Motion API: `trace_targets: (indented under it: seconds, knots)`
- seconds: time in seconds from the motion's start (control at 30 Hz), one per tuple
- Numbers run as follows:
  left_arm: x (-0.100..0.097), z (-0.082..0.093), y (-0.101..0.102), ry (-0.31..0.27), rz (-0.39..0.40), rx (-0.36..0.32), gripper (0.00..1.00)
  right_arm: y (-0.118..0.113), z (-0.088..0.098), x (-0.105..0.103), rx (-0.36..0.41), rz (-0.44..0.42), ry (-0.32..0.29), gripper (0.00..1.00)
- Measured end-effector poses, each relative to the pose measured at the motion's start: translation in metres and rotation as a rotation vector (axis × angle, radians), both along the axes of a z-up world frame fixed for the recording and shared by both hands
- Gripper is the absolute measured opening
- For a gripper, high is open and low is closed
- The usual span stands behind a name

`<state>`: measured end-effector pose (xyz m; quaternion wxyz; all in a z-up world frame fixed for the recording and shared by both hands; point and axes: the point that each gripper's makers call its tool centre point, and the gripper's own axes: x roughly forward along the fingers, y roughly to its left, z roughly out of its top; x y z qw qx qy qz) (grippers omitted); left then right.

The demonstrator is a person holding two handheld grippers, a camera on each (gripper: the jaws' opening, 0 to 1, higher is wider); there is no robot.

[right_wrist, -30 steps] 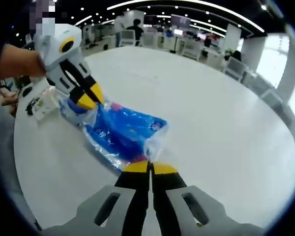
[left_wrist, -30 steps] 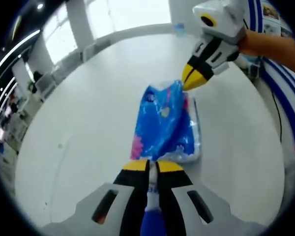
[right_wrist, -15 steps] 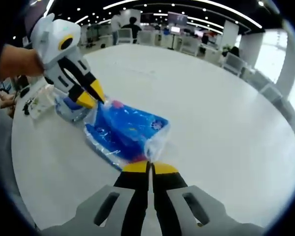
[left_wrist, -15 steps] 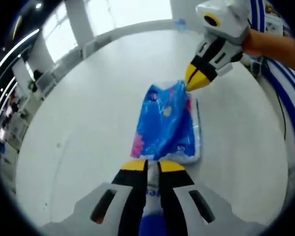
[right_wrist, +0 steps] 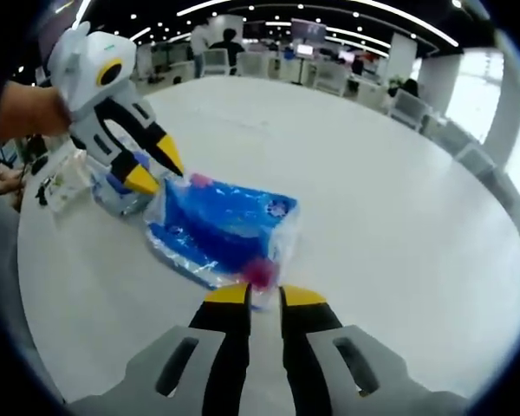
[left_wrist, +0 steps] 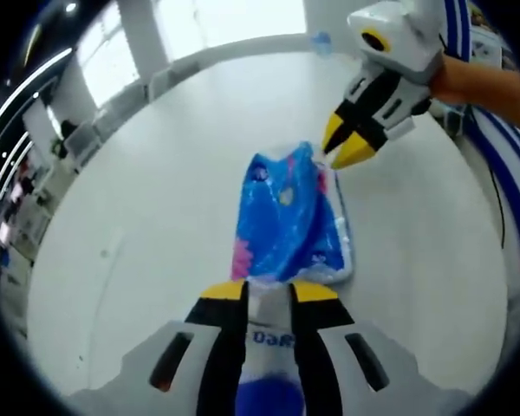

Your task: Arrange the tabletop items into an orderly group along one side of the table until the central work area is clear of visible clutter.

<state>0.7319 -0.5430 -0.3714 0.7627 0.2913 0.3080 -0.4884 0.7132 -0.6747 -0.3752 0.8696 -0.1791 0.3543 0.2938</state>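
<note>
Left gripper view: smooth, round white table (left_wrist: 139, 217) carrying a glossy blue crinkled plastic pack of tissue rolls (left_wrist: 286, 221) with pink patches, lying flat near centre. Left tool (left_wrist: 264, 295), yellow-tipped black jaws spread apart, straddling the pack's near end. Right tool (left_wrist: 345, 143) entering from upper right, jaws parted just off the pack's far corner, gripped by a hand (left_wrist: 477, 78).

Right gripper view: left tool (right_wrist: 156, 169) held from the left, tips apart at the pack's (right_wrist: 221, 230) far end. Small clear packet (right_wrist: 65, 182) beside it near the table (right_wrist: 399, 208) edge. Right tool (right_wrist: 264, 299) parted, touching the near wrapper edge.
</note>
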Motion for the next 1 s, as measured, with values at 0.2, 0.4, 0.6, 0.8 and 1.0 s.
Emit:
trace_targets:
  seconds: [0.2, 0.4, 0.6, 0.8, 1.0]
  knots:
    - [0.001, -0.001, 0.001, 0.005, 0.003, 0.007, 0.24, -0.002, -0.004, -0.003, -0.007, 0.003, 0.015, 0.1]
    - [0.002, -0.002, 0.0, 0.004, 0.015, 0.0, 0.24, -0.003, -0.004, -0.004, -0.008, -0.001, 0.017, 0.1]
    - [0.003, -0.001, 0.001, -0.003, 0.024, 0.008, 0.28, -0.003, -0.004, -0.003, -0.002, -0.008, 0.015, 0.11]
    - [0.004, 0.0, 0.007, 0.003, 0.039, 0.016, 0.35, -0.003, 0.001, -0.003, 0.007, -0.015, 0.006, 0.12]
    - [0.004, 0.006, 0.011, 0.0, 0.051, 0.015, 0.39, -0.002, 0.005, -0.004, 0.004, -0.02, -0.004, 0.15]
